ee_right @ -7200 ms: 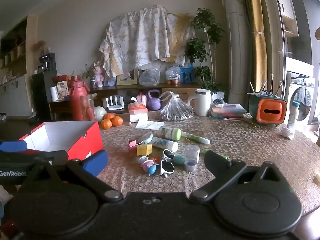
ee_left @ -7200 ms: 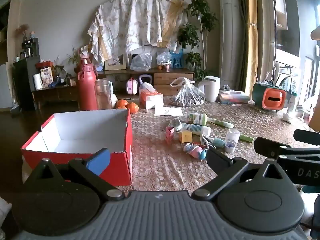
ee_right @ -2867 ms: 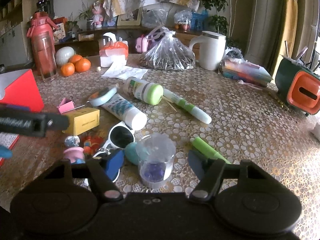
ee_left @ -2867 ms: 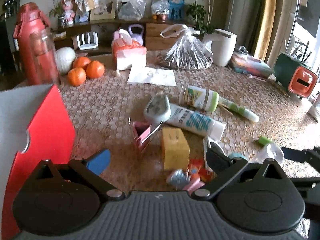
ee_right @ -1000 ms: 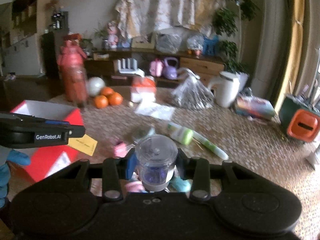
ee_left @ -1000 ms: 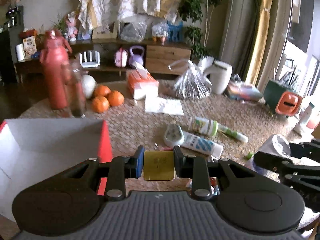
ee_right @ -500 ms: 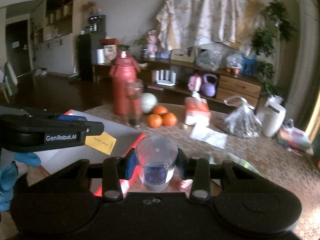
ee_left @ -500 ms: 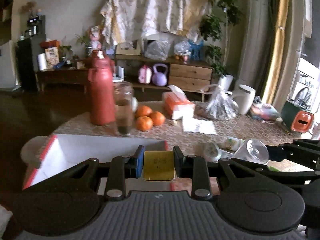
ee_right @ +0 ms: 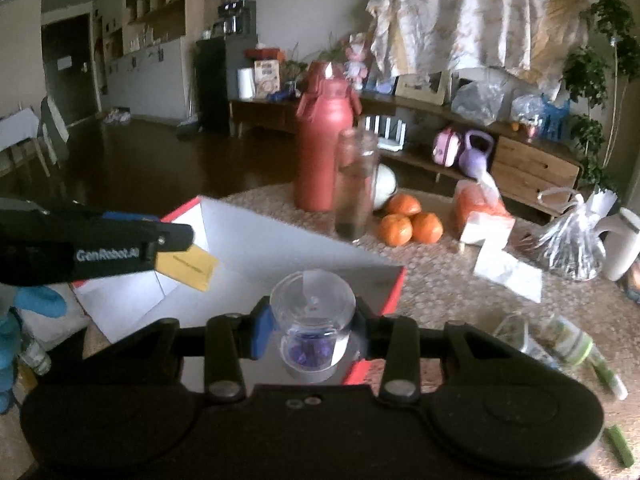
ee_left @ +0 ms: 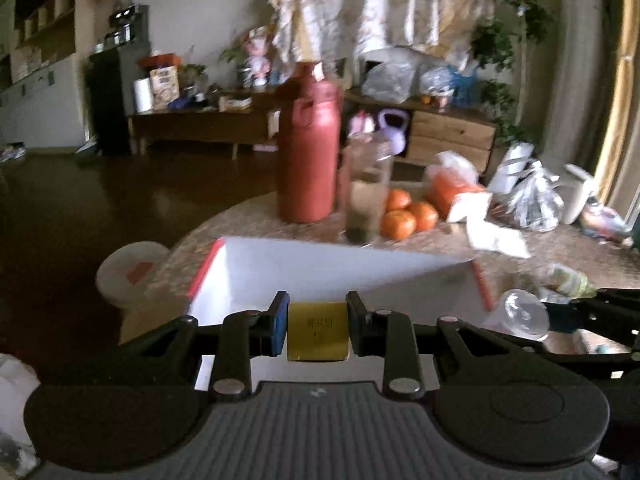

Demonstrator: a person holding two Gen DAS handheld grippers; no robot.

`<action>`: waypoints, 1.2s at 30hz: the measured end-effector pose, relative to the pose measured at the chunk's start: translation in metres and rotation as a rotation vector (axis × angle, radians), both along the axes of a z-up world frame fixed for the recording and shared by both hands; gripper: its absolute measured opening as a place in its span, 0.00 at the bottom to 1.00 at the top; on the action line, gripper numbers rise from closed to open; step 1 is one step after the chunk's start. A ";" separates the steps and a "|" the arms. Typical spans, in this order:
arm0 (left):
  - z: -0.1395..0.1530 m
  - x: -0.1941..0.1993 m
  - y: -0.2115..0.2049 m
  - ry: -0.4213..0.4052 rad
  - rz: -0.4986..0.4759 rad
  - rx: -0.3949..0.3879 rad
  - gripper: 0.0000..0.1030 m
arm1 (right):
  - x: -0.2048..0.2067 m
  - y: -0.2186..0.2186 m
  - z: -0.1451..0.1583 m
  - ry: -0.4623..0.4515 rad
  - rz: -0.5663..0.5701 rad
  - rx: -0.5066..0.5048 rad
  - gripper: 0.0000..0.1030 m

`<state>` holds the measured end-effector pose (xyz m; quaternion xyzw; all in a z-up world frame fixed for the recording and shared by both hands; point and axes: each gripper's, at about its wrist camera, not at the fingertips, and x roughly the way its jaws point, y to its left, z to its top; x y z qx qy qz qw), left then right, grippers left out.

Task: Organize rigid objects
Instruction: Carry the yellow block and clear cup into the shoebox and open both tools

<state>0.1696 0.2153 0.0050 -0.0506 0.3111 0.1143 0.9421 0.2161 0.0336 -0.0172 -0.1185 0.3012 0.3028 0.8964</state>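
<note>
My left gripper is shut on a small yellow box and holds it above the near wall of the open red shoebox with a white inside. The yellow box also shows in the right wrist view, over the shoebox. My right gripper is shut on a clear plastic jar with purple bits inside, held over the shoebox's near right corner. The jar also shows in the left wrist view.
Behind the shoebox stand a tall red flask, a glass jar, oranges, an orange tissue pack and a knotted plastic bag. Bottles and green pens lie on the table to the right. The table edge curves at left.
Both grippers have moved left and forward with their loads, from over the table clutter to over the red shoebox. Both stay shut.
</note>
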 end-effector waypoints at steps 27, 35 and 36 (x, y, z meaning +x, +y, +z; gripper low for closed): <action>-0.078 0.030 0.040 0.213 0.002 0.047 0.29 | 0.012 0.050 -0.060 0.069 -0.004 -0.168 0.41; -0.076 0.028 0.035 0.234 0.000 0.047 0.29 | 0.002 0.048 -0.054 0.060 0.005 -0.160 0.53; -0.075 0.027 0.035 0.237 0.000 0.046 0.29 | 0.001 0.047 -0.052 0.056 0.004 -0.155 0.57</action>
